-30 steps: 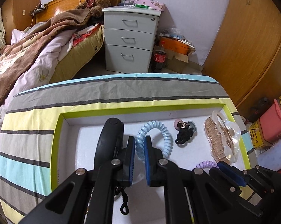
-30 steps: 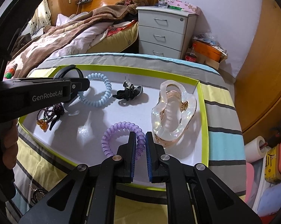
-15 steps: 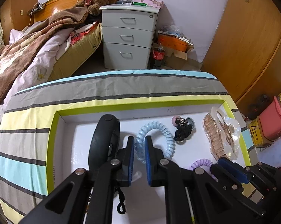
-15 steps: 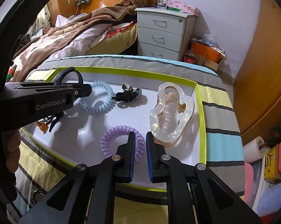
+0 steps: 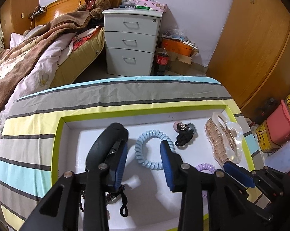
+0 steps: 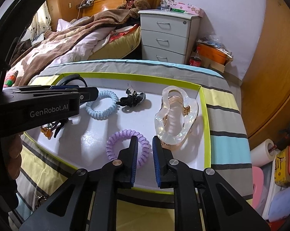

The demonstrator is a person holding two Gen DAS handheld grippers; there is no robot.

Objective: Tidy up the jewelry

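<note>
Left wrist view: the left claw (image 5: 144,159) is standing wide open over the white tray (image 5: 68,138), its fingers flanking the near arc of the blue coil hair tie (image 5: 151,150) and gripping nothing. This spread is probably for closing on that coil. A black headband (image 5: 104,146) is lying by the tray's left edge, a black hair tie with charms (image 5: 184,134) toward the far edge, and a clear claw clip (image 5: 224,140) along the right edge.

Right wrist view: the right claw (image 6: 144,157) is sitting nearly closed but empty, a narrow gap showing, poised just above the purple coil hair tie (image 6: 125,144) near the tray's near edge. The left tool's body is reading "GenRobot.AI". A beaded bracelet (image 6: 48,129) is peeking out at the left edge. All pieces are lying spaced apart, likely for sorting.
</note>
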